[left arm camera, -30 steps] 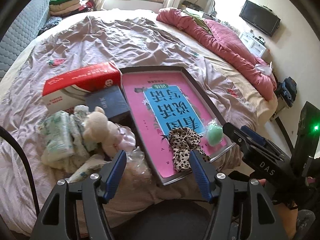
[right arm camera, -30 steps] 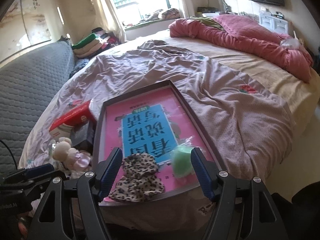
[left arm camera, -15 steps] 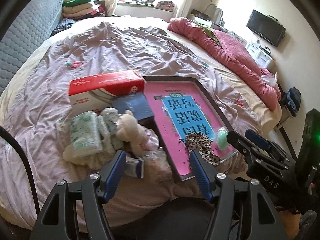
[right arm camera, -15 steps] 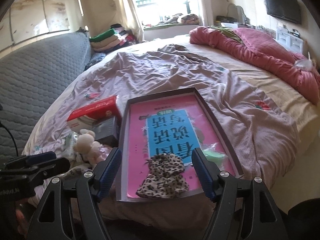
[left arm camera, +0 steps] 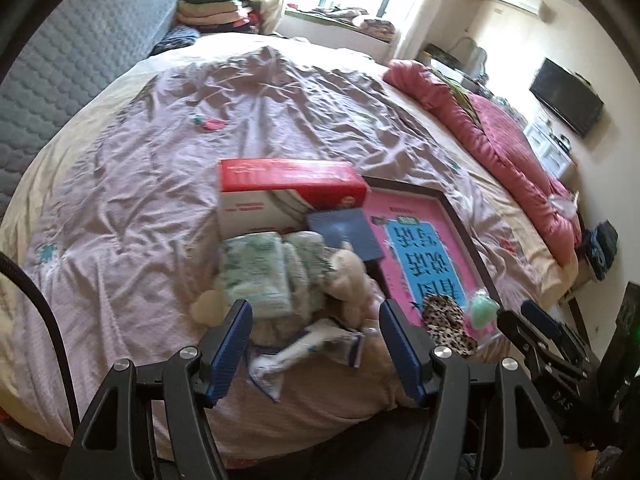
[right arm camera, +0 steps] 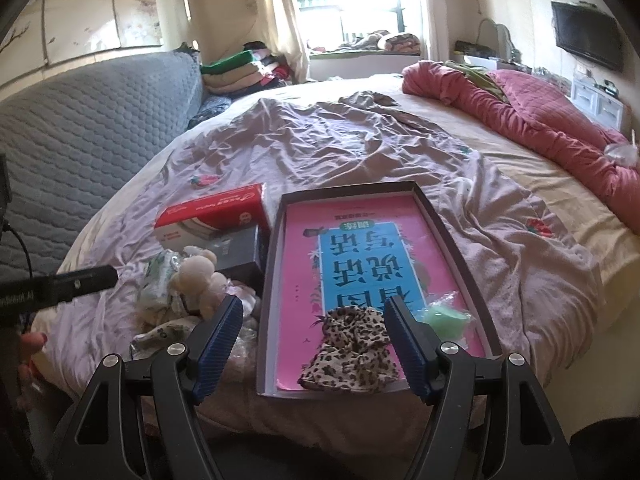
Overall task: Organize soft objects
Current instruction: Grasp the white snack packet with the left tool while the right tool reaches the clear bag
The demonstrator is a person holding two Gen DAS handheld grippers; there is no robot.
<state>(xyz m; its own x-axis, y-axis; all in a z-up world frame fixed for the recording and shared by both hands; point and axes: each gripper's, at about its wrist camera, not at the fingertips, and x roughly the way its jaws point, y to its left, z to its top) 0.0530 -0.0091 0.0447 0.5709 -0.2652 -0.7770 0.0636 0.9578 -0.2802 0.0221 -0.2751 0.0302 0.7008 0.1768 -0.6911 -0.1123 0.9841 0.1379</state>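
We see both tools with fingers spread wide, gripping nothing: the left gripper hovers over a blurred heap at the bed's near edge, the right gripper over the tray. In the heap we make out one plush toy and two patterned cloth bundles; the crumpled wrappers are partly hidden. The tray's pink-and-blue sheet carries upside-down Chinese characters we cannot read. On it lie one leopard-print scrunchie and one green soft ball — wrapped, indistinct. One red-and-white box — lettering illegible.
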